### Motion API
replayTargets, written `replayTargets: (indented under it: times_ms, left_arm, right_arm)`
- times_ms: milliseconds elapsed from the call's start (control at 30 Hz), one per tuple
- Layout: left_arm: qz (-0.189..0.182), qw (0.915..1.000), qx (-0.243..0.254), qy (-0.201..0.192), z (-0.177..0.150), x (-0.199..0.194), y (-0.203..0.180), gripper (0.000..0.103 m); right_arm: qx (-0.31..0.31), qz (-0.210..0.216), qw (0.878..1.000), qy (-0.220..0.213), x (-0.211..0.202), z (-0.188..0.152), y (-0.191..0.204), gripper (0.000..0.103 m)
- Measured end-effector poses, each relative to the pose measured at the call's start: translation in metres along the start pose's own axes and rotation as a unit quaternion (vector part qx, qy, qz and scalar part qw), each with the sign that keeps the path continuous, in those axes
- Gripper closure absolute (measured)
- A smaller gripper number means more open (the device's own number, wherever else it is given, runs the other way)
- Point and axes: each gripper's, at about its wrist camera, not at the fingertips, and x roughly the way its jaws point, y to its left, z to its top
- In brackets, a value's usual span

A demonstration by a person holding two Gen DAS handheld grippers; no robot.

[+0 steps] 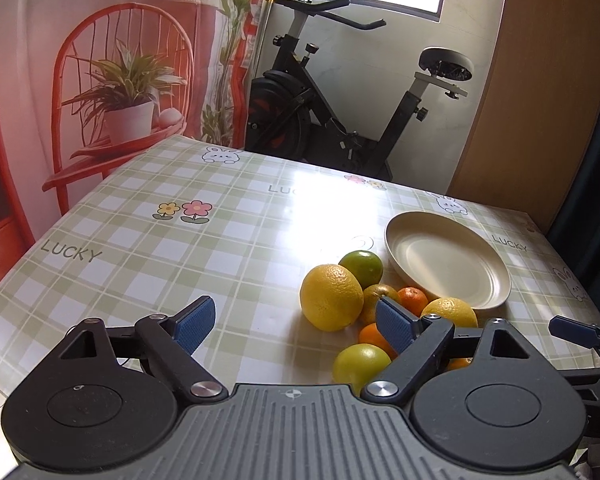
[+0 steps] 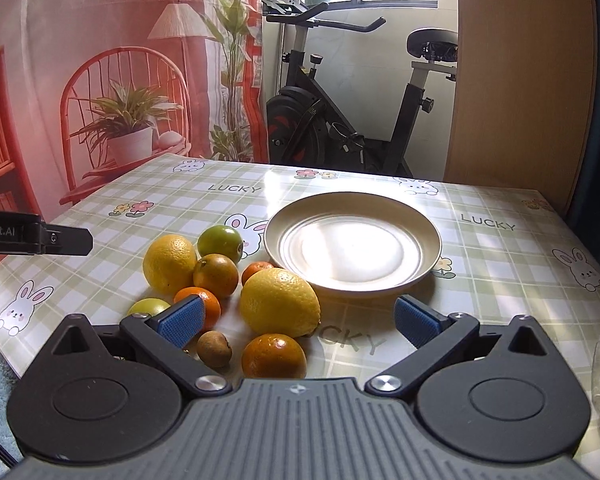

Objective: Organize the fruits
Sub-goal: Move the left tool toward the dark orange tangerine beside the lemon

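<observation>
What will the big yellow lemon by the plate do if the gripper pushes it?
The lemon looks rounded, so it would probably roll, perhaps wobbling because of its pointed end. The tablecloth looks glossy, so it may slide too. It lies beside the plate, whose rim could stop it.

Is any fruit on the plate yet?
No, the plate is bare in the right wrist view, with all the fruit, such as the big lemon, on the tablecloth beside it.
</observation>
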Motion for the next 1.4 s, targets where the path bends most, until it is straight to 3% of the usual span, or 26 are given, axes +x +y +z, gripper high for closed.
replayTargets:
  times_ms: [100, 367, 500, 700, 833, 967, 1067, 1400]
  left_arm:
    - [-0.024, 0.9997, -0.009, -0.001, 0.002, 0.002, 0.001, 0.014]
    - [-0.005, 0.9999, 0.002, -0.008, 0.007, 0.019, -0.007, 0.014]
    - [-0.026, 0.9996, -0.002, -0.014, 0.017, 0.037, -0.012, 0.014]
    - [-0.039, 0.9991, 0.007, 0.014, 0.033, 0.062, -0.019, 0.014]
    - [-0.033, 0.9994, -0.005, -0.005, 0.041, 0.054, -0.012, 0.014]
    - [-0.037, 0.999, -0.014, -0.02, 0.041, 0.04, -0.011, 0.014]
    - [-0.041, 0.9991, -0.007, -0.001, 0.031, 0.035, -0.018, 0.014]
    - [-0.072, 0.997, 0.024, 0.017, 0.014, 0.011, -0.025, 0.014]
  right_arm:
    - [0.0, 0.009, 1.0, 0.0, 0.0, -0.001, 0.001, 0.0]
    - [0.022, 0.012, 1.0, 0.004, 0.01, 0.004, -0.014, 0.0]
    - [0.025, 0.026, 0.999, 0.017, 0.025, 0.006, -0.021, 0.0]
    - [0.018, 0.047, 0.998, 0.043, 0.046, 0.017, -0.032, 0.0]
    - [0.025, 0.066, 0.996, 0.05, 0.057, 0.033, -0.046, 0.0]
    - [0.034, 0.063, 0.997, 0.031, 0.052, 0.039, -0.05, 0.0]
    - [0.034, 0.048, 0.998, 0.023, 0.043, 0.039, -0.046, 0.0]
    - [0.047, 0.03, 0.998, 0.026, -0.004, 0.005, -0.029, 0.004]
